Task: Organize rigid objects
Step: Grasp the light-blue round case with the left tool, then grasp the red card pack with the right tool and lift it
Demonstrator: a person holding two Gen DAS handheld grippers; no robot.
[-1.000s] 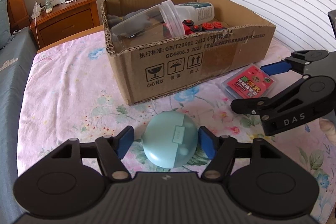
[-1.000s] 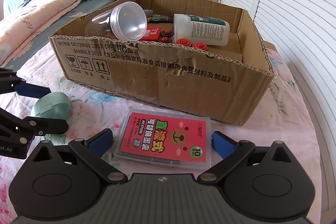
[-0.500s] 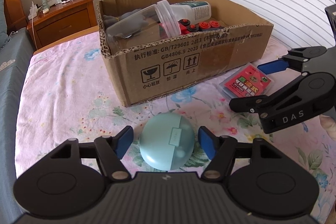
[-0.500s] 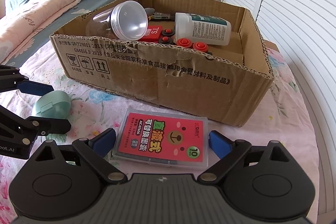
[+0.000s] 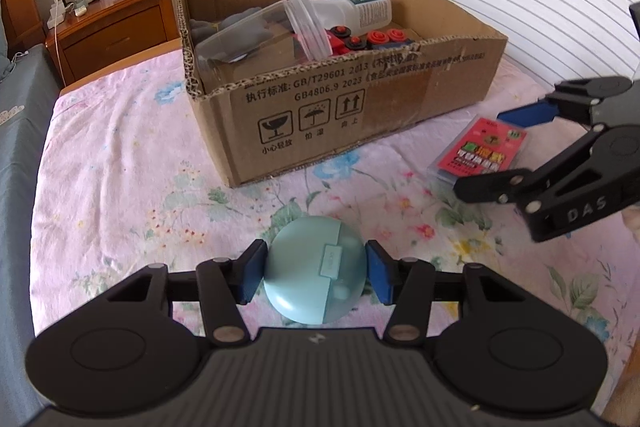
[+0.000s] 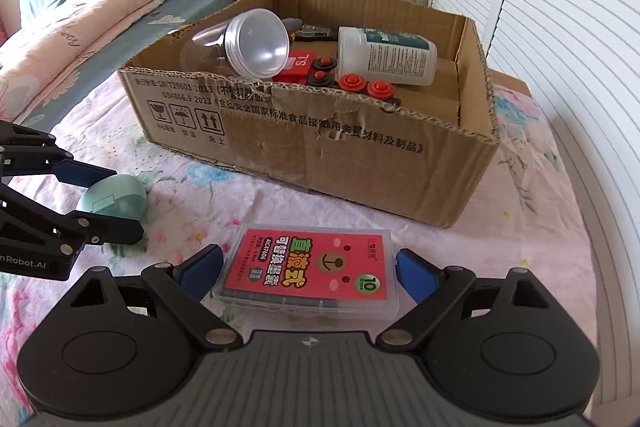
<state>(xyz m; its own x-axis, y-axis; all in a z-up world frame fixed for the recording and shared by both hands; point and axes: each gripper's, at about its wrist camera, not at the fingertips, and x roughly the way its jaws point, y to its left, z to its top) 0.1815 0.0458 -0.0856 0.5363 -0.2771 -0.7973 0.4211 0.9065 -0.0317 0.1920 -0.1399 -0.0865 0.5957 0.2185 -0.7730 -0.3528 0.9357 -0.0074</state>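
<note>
Left tool point(image 5: 315, 274) clamped on blue case point(image 5: 315, 273), right tool point(image 6: 308, 273) wide around card box point(image 6: 310, 273)

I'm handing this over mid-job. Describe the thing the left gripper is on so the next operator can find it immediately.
Start at the open cardboard box on the flowered bedsheet. On the sheet in front of its printed side lies a pale blue egg-shaped case, clamped between the blue pads of the left gripper. It is the only rounded, plain-coloured item there; the other loose item is a flat clear box with a red label.
</note>
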